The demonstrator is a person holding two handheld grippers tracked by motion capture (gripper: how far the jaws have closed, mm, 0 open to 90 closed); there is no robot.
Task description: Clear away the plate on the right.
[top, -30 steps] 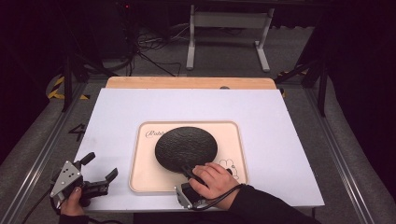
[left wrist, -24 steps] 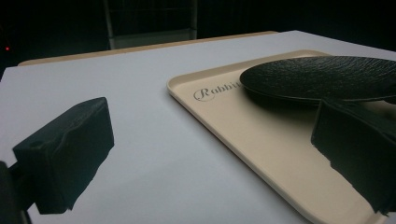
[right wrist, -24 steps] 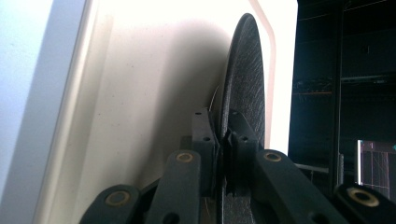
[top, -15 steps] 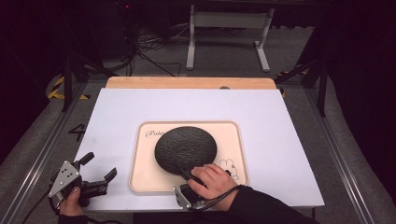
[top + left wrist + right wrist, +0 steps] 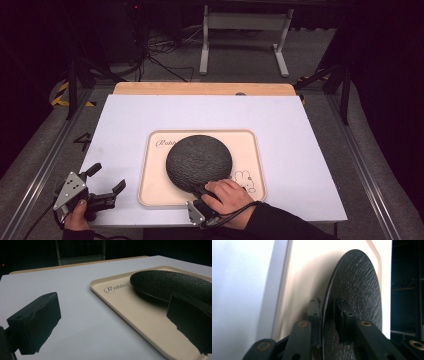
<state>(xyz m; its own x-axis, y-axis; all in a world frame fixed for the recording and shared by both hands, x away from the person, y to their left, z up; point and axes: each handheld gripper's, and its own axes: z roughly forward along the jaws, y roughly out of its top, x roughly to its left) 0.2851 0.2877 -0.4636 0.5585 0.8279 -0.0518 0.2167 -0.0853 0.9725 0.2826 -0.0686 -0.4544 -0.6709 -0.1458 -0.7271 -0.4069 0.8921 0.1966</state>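
Right gripper straddles the black plate's near rim, jaws just easing apart, one under and one over, probably letting go now it rests on the tray. Left gripper waits wide open and empty at the desk's near-left edge, clear of the tray.

One black plate, one tray.

A white table with a wooden far edge fills mid-frame; behind it, a metal stand and tangled cables on grey floor, darkness around.
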